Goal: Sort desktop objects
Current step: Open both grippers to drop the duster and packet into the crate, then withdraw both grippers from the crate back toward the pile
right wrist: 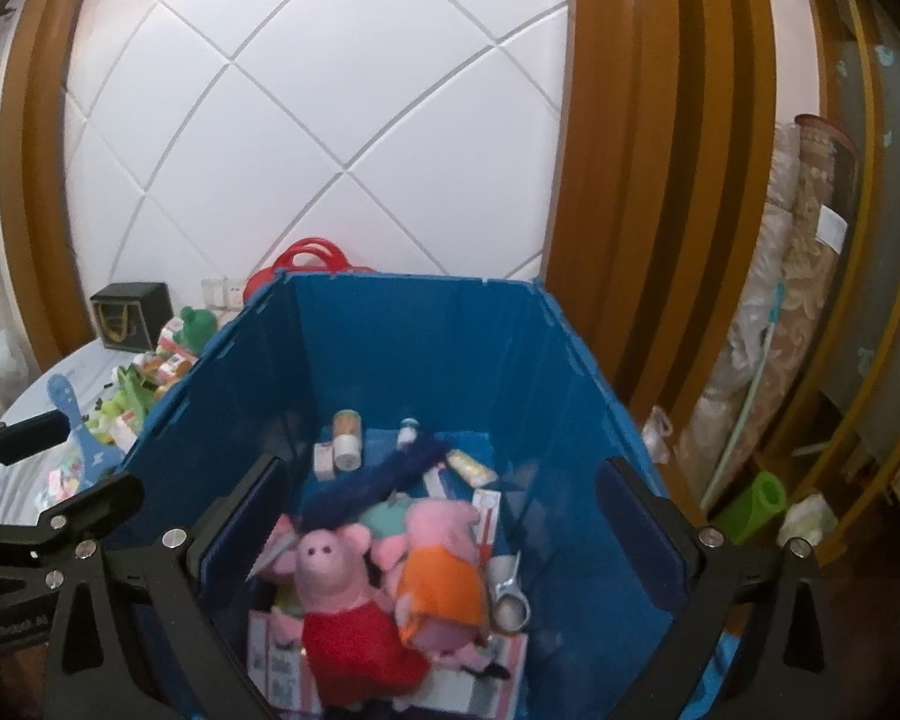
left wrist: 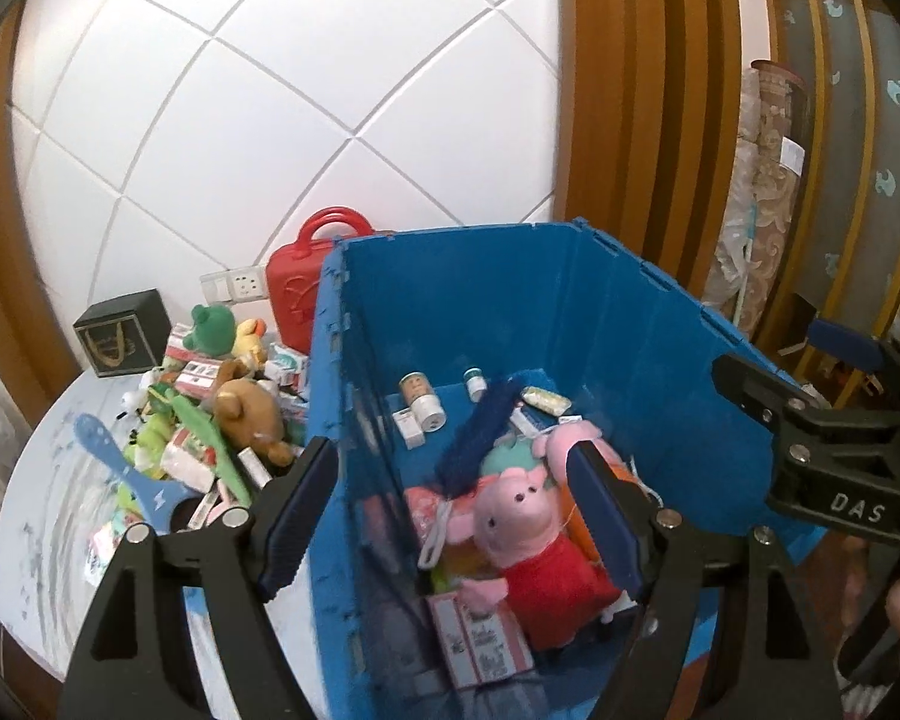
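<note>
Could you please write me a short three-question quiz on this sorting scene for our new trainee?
1. True or false: the pig plush in the red dress lies inside the blue crate.
2. Which sits outside the crate? A) the brown bear plush B) the small can C) the scissors
3. Fill in: both the left hand-held gripper and the right hand-held gripper are ____ and hold nothing.

Key: 1 true; 2 A; 3 open

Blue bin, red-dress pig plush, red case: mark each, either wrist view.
blue bin (right wrist: 426, 354), right wrist view, inner back wall.
red-dress pig plush (right wrist: 354, 636), right wrist view, red dress.
red case (left wrist: 294, 294), left wrist view, front face.
</note>
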A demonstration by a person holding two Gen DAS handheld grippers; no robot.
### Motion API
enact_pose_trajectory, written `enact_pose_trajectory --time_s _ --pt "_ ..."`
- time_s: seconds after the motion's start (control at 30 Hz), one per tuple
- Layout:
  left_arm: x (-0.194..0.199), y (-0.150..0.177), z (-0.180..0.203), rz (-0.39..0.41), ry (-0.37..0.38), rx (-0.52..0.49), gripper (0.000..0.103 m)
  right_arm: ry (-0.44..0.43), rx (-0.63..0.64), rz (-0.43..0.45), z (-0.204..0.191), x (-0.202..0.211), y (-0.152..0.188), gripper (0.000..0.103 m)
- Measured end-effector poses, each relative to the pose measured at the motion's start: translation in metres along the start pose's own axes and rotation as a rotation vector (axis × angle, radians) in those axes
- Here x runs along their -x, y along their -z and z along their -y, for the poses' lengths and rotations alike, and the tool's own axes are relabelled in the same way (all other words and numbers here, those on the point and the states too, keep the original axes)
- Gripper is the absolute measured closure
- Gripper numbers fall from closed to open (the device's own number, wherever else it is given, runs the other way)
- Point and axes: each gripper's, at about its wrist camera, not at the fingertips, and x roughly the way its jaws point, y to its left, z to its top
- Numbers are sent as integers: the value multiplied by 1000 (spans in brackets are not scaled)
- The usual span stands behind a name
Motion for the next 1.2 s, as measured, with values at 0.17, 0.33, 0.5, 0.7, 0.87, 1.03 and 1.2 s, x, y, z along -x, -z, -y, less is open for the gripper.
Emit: enact_pose_trajectory --time_s 0.17,0.33,0.5,0.7,0.87,1.03,1.2 --pt "19 9 -27 22 -4 21 25 -9 11 1 -27 13 6 0" --pt "43 22 -69 50 -6 28 24 -6 5 24 -69 31 9 0" --pt "70 40 -118 79 -10 44 25 -6 22 26 -120 45 12 0" --pt "94 75 -187 82 -20 62 25 -13 18 28 -191 65 26 0" --pt "103 107 -246 55 -51 109 25 -44 34 1 -246 69 42 0" --pt "106 132 -301 15 -88 158 24 -83 45 -54 -292 58 54 0" --pt "100 148 -350 -20 -154 222 25 -109 83 -92 -324 42 54 0"
